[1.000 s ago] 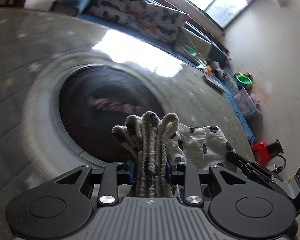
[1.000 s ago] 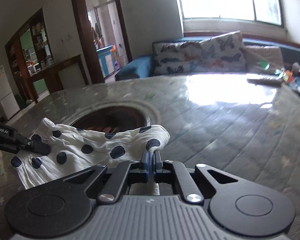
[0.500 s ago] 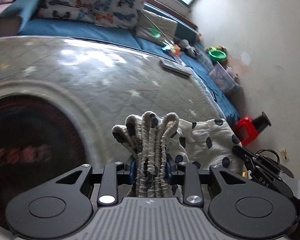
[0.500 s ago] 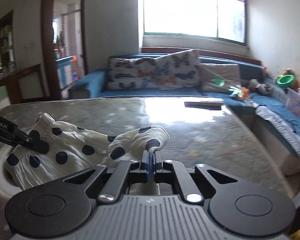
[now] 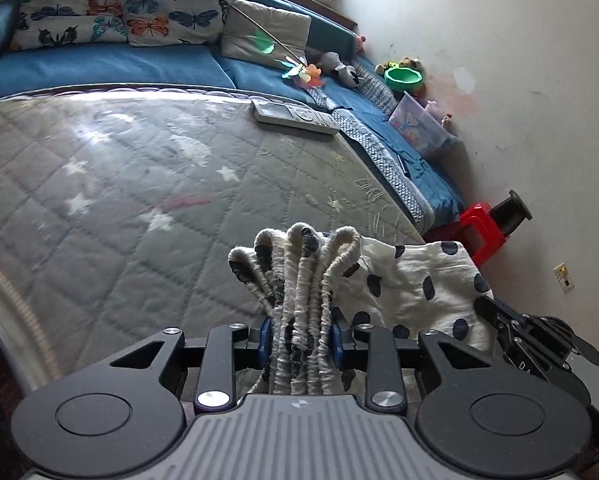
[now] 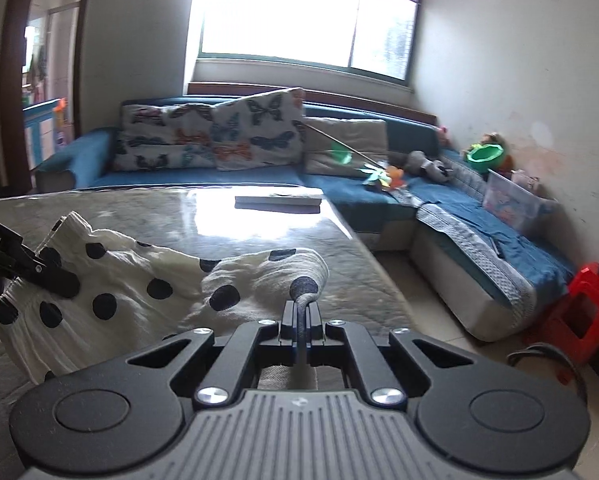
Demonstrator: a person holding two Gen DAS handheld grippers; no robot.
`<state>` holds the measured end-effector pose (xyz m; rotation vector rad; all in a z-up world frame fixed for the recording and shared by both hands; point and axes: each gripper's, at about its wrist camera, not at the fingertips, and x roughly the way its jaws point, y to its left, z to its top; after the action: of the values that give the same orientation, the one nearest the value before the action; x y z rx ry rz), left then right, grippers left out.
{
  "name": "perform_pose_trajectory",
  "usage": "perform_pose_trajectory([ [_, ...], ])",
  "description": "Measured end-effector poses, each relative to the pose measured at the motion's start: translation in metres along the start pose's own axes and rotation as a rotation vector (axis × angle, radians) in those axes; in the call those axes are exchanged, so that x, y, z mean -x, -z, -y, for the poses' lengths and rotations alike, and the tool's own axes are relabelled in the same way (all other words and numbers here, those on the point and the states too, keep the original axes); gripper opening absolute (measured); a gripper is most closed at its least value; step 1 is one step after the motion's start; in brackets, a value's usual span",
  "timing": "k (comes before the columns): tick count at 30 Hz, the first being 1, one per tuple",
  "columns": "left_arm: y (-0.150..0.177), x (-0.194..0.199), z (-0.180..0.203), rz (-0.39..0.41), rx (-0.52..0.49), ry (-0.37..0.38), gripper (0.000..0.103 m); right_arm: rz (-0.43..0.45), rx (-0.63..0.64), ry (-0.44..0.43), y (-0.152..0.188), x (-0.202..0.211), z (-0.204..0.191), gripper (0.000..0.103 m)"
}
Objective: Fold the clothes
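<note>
A white garment with dark blue dots (image 5: 411,284) hangs stretched between my two grippers above a grey quilted table (image 5: 139,208). My left gripper (image 5: 301,330) is shut on its bunched elastic waistband, gathered in thick folds between the jaws. My right gripper (image 6: 301,322) is shut on a thin corner of the same garment (image 6: 139,292). The right gripper (image 5: 539,344) shows at the lower right of the left wrist view. The left gripper (image 6: 39,272) shows at the left of the right wrist view, pinching the garment's far edge.
A white remote control (image 5: 293,117) lies near the table's far edge. A blue sofa (image 6: 479,232) with butterfly cushions (image 6: 211,140) and toys runs behind and to the right. A red stool (image 6: 587,312) stands on the floor by the wall.
Both grippers have swung to the right with the garment held between them. The dark round inset of the table has slid out of view to the left; the sofa and wall now fill the views.
</note>
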<state>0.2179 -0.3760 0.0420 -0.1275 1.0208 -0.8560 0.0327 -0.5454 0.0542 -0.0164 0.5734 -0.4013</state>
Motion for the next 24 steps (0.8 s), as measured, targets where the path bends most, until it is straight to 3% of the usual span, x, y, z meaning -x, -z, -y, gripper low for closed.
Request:
perform_pose_trajectory([
  [6, -0.006, -0.028, 0.013, -0.015, -0.046, -0.034, 0.034, -0.022, -0.025, 0.064, 0.006, -0.02, 0.012, 0.003],
  [12, -0.005, -0.035, 0.008, -0.018, -0.042, -0.07, 0.043, -0.061, -0.056, 0.083, 0.015, -0.036, 0.021, 0.003],
  [24, -0.003, -0.017, 0.003, 0.021, -0.051, -0.107, 0.08, -0.049, -0.058, 0.066, 0.017, -0.029, 0.017, 0.013],
])
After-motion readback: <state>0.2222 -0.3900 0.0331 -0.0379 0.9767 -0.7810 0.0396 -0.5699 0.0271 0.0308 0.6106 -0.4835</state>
